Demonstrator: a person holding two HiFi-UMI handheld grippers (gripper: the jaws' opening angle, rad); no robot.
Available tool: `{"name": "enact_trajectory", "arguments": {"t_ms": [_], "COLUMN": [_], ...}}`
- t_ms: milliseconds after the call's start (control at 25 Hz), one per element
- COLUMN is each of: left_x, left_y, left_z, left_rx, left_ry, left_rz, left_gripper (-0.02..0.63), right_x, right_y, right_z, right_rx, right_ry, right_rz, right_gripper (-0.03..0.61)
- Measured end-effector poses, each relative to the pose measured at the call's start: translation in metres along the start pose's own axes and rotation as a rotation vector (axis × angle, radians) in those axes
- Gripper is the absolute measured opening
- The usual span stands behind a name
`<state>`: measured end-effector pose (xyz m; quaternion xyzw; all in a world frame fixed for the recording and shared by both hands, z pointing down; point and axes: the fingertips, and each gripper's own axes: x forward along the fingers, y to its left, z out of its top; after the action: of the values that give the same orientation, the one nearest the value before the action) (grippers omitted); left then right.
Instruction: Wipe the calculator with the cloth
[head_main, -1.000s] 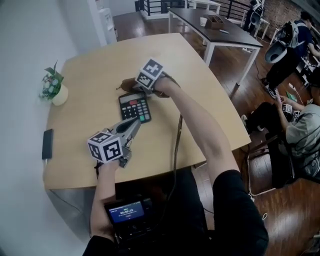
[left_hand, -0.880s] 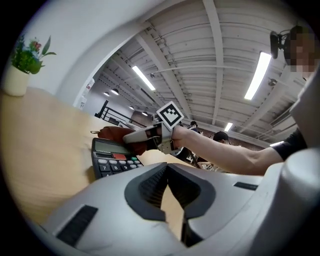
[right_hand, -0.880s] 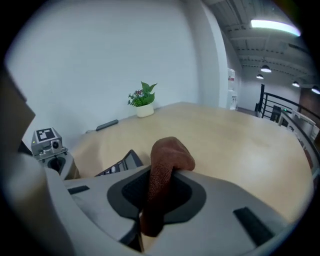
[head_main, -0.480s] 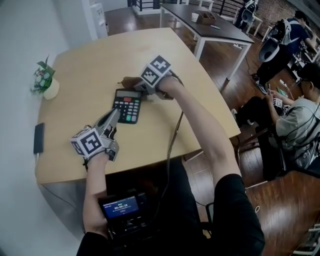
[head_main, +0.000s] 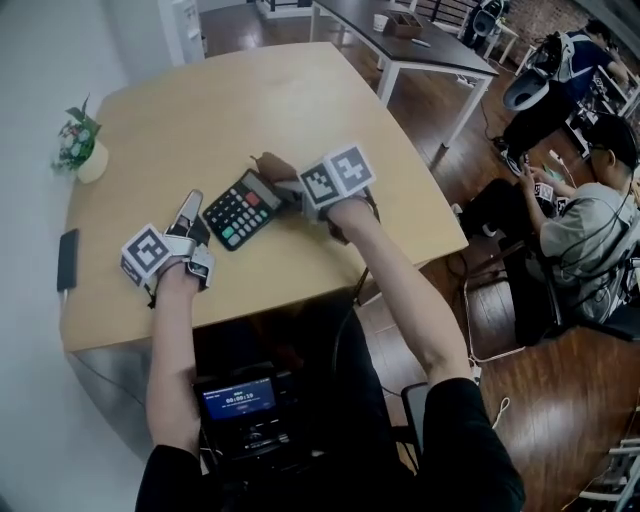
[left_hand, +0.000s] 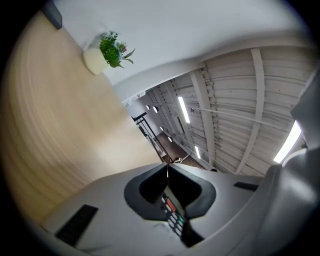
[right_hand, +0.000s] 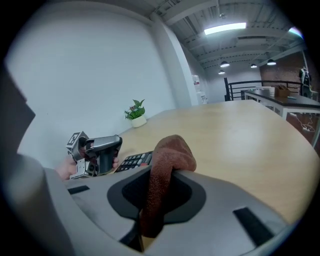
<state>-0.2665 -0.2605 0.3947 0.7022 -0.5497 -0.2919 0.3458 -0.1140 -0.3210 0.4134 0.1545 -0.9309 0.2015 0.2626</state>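
Nearest to the person, at the chest, there is a small black device with a lit blue screen (head_main: 240, 398); both forearms reach out from there over the pale wooden bench (head_main: 300, 100); the left tongs (head_main: 190, 204) are fully closed with nothing between them, their two grey tips meeting in one thin line, and they lie about level, just beside the left edge of the black desk calculator with grey, red and green keys (head_main: 238, 208); whether they touch it I cannot tell; the calculator lies flat and turned diagonally near the middle of the bench, between the two tongs; the right tongs (head_main: 283, 183) come from the right side and are clamped on a brown terry cloth (right_hand: 167, 157), which stands up in a rounded fold above the tips and hangs down between them; in the head view the cloth sits at the display end of the calculator; further to the left a flat black phone (head_main: 67, 260) lies at the bench edge, and behind it a small green plant in a white pot (head_main: 80, 148) stands close to the white wall; beyond the bench there is a long dark table (head_main: 420, 50) on a brown wooden floor, with seated people (head_main: 600, 230) at the right
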Motion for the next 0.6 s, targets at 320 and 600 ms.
{"name": "enact_trajectory", "arguments": {"t_ms": [320,600], "left_x": [0.011,0.002], "left_y": [0.015,-0.003], "left_z": [0.007,0.015], "left_rx": [-0.121,-0.103], "left_ry": [0.041,0.052], "left_rz": [-0.057,-0.182], "left_gripper": [-0.001,-0.002], "right_x": [-0.014,-0.020], "right_y": [0.026,0.041], "right_z": [-0.021,-0.036], "right_rx": [0.035,0.046], "right_ry": [-0.067,-0.096], "right_rz": [-0.040,-0.014], "right_gripper": [0.051,0.053]}}
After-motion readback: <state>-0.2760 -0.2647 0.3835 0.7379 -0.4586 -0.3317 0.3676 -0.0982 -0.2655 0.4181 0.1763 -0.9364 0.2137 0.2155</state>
